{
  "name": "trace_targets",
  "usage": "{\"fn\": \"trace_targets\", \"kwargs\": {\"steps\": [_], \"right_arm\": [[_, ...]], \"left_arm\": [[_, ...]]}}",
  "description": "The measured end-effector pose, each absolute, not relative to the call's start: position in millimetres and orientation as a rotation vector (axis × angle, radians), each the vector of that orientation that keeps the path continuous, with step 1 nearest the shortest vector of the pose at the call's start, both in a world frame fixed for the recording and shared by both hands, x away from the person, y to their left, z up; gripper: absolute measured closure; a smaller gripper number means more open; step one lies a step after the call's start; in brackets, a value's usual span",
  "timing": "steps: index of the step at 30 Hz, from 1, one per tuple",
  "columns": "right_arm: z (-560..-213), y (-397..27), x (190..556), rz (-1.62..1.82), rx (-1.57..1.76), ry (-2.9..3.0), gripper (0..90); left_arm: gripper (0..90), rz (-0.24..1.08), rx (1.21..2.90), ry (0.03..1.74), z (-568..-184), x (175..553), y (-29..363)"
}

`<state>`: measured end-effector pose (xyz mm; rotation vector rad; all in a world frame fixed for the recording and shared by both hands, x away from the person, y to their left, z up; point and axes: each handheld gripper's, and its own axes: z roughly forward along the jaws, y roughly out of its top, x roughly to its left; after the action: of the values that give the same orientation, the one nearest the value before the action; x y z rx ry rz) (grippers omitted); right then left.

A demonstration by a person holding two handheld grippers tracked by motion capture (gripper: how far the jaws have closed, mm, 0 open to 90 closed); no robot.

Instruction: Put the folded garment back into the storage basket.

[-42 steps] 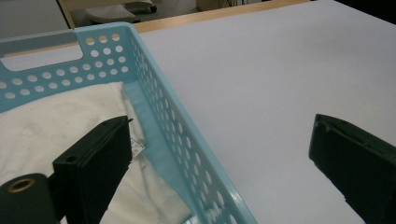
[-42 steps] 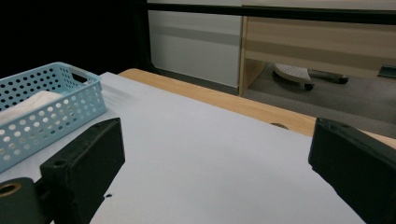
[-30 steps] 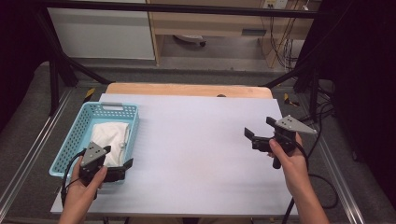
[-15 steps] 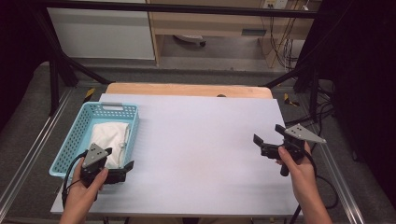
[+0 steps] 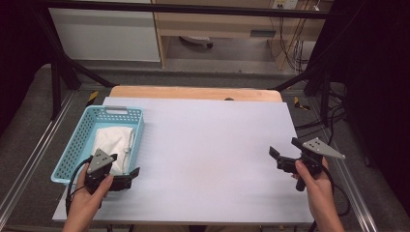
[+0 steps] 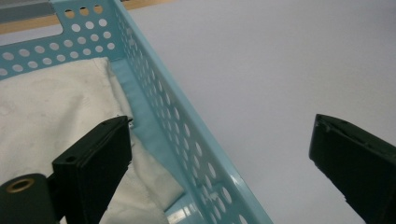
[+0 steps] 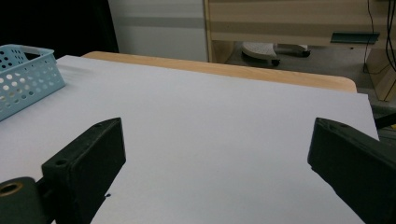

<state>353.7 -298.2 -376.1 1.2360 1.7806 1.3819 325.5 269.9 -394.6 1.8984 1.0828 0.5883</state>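
The right gripper point(image 5: 283, 157) has drifted back toward the table's near right edge, jaws wide and empty, while the left gripper point(image 5: 126, 174), equally wide and empty, straddles the near right corner of the one blue basket point(image 5: 72, 145), which holds one folded white cloth point(image 5: 113, 142).

A pale sheet point(image 5: 208, 159) covers most of the worktop point(image 5: 193, 93), leaving a strip of bare wood along the far edge. A small dark spot point(image 5: 228, 99) sits on that strip. Beyond it stand a white cabinet point(image 5: 104, 34) and a wooden shelf unit point(image 5: 217, 24). Cables point(image 5: 290, 43) hang at the far right, and grey floor point(image 5: 29, 130) runs along the left side.
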Motion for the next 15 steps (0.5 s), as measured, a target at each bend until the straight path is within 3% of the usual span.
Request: {"fn": "trace_targets", "kwargs": {"steps": [15], "right_arm": [[-399.0,-306.2,343.8,1.367,1.292,1.789,4.8]], "left_arm": [[5.6,0.59,1.9,1.083,-395.6,325.4,270.6]]}}
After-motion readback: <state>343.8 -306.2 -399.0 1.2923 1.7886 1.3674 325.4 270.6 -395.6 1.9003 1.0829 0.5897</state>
